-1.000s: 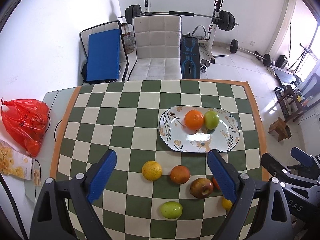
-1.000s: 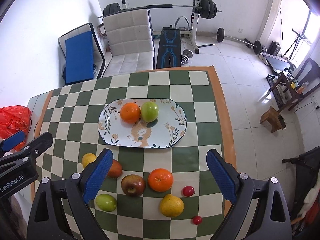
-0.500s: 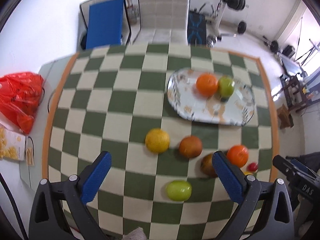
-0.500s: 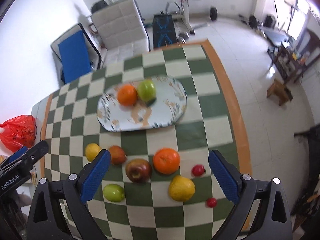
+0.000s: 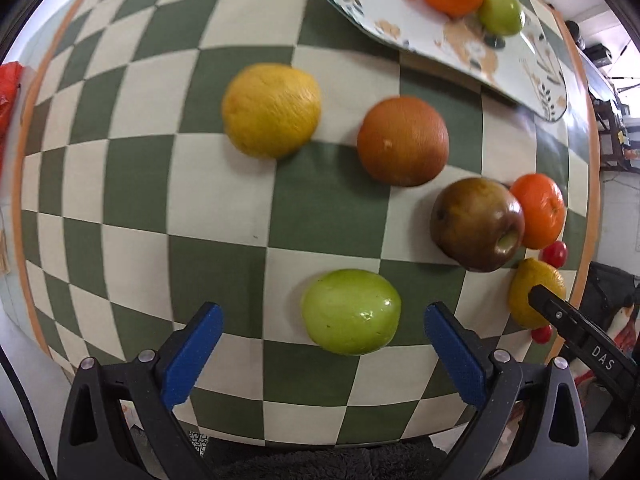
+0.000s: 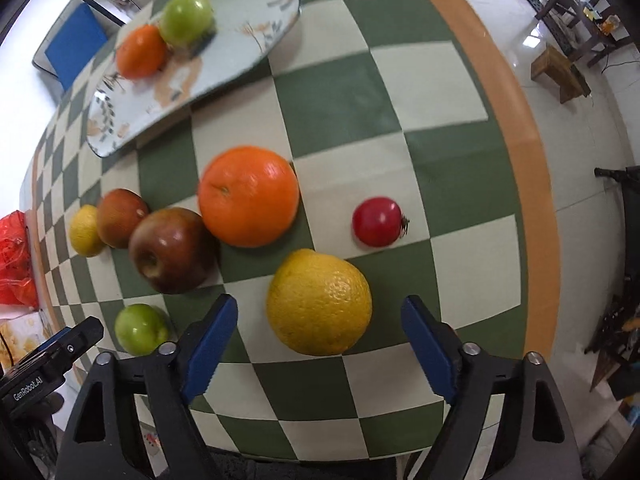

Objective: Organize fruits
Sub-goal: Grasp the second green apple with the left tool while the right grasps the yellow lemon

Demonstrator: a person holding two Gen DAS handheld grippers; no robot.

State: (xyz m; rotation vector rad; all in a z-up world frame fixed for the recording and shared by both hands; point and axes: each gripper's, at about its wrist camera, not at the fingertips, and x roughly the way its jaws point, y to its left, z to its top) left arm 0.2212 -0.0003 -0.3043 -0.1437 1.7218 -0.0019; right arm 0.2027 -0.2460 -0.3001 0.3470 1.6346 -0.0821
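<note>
My left gripper [image 5: 320, 332] is open, low over the checked table, its blue pads either side of a green apple [image 5: 351, 311] without touching it. My right gripper [image 6: 318, 326] is open around a yellow orange [image 6: 319, 302], also apart from it. Loose on the table lie a yellow citrus [image 5: 272, 109], a brownish orange [image 5: 403, 141], a dark red apple [image 5: 476, 224], a bright orange [image 6: 249, 196] and a small red fruit [image 6: 377, 221]. An oval patterned plate [image 6: 256, 40] at the back holds an orange [image 6: 141, 51] and a green apple [image 6: 186, 18].
The tablecloth's orange border [image 6: 520, 140] marks the right table edge, with floor beyond. A red plastic bag [image 6: 12, 256] lies off the left side. A second small red fruit [image 5: 541, 334] sits near the front right. The right gripper's body [image 5: 580, 344] shows in the left wrist view.
Both grippers have dropped down and forward toward the table. The left one now brackets the green apple and the right one brackets the yellow orange. No fruit has moved.
</note>
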